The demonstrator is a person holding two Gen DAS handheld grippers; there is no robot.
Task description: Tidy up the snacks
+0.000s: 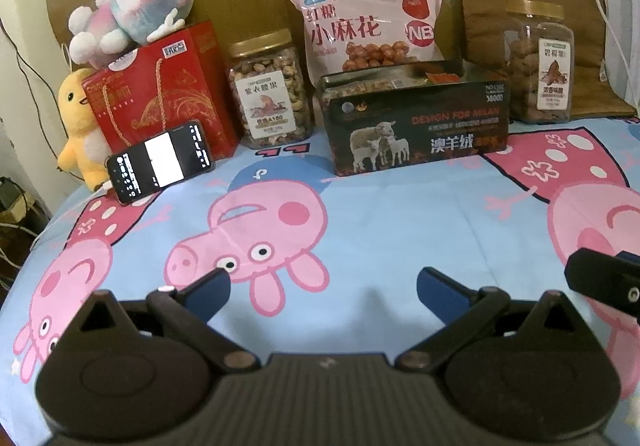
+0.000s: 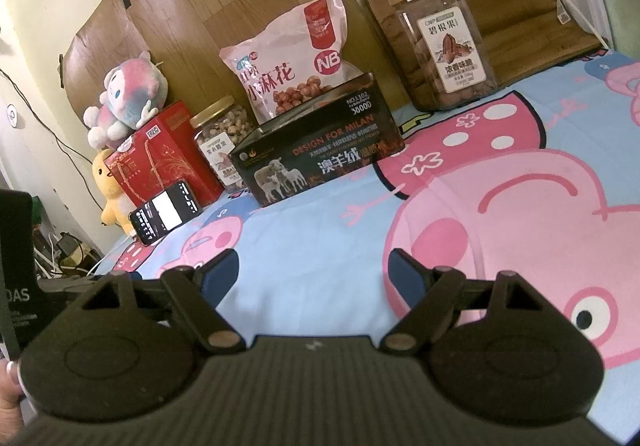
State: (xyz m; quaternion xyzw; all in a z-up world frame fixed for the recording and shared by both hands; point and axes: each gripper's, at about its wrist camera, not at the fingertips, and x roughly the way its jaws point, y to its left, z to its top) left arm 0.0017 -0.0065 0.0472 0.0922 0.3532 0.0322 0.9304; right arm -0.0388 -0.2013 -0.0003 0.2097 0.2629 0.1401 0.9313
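Now both hand-held grippers hang released and empty above the bed (image 1: 380, 214).
Ahead of the left hand-held gripper (image 1: 324, 282) sits the box (image 1: 416, 126), snacks showing inside; bag (image 1: 364, 22) behind it, cashew jar (image 1: 270, 90) ahead-left; pecan jar (image 2: 440, 42) ahead-right of the right hand-held gripper (image 2: 314, 266); soft bedding could tip a jar nudged sideways.

Black box (image 1: 416, 126) hides the pink snack bag's (image 1: 360, 22) lower edge; its contents are indistinct. Yellow plush (image 1: 76, 126) partly concealed behind red box (image 1: 160, 94). Phone (image 1: 160, 162) text illegible.
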